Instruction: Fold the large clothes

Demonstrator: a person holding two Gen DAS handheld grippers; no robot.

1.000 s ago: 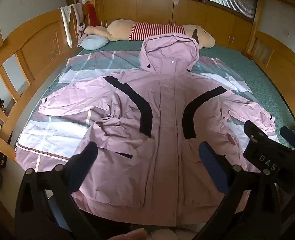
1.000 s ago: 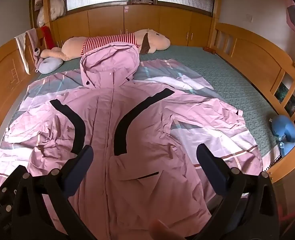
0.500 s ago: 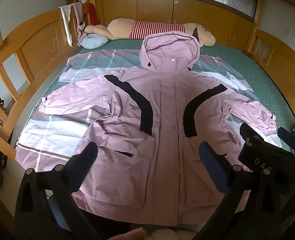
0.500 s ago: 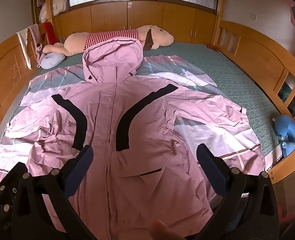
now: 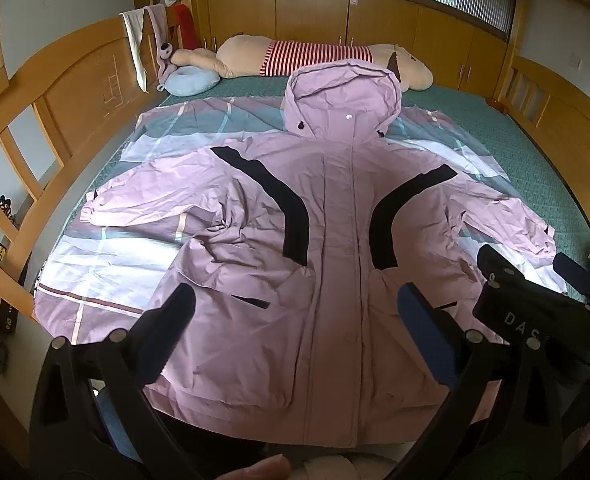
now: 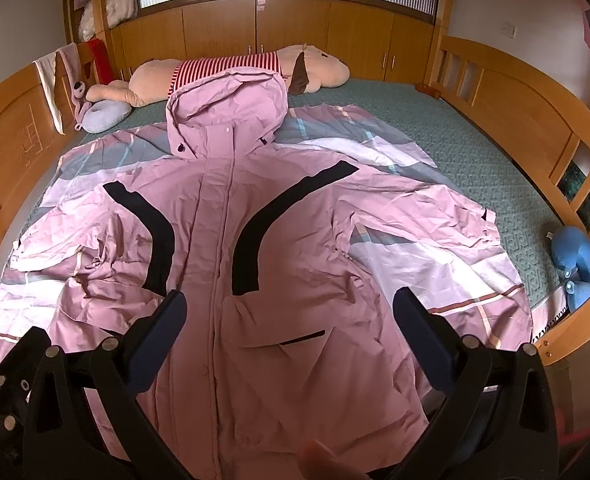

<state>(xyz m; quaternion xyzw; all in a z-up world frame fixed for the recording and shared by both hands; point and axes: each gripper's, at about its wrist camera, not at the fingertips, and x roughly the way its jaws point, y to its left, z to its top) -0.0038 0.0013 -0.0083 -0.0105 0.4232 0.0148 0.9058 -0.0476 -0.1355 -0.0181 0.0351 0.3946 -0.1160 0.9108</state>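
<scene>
A large pink hooded jacket [image 5: 335,248] with black curved stripes lies face up and spread flat on the bed, hood toward the far end, sleeves out to both sides; it also shows in the right wrist view [image 6: 255,264]. My left gripper [image 5: 295,320] is open and empty, held above the jacket's lower hem. My right gripper [image 6: 291,320] is open and empty, above the lower front of the jacket; its body shows at the right in the left wrist view [image 5: 527,312].
A plaid sheet [image 5: 107,264] lies under the jacket on a green mattress [image 6: 475,152]. A long plush toy [image 5: 315,56] and a blue neck pillow [image 5: 193,80] lie at the far end. Wooden rails [image 5: 35,128] border the bed. A blue plush [image 6: 575,256] sits at the right edge.
Both grippers have drifted slightly back and up from the jacket; the view of the jacket has shifted a little. The jacket has not moved and both grippers stay open.
</scene>
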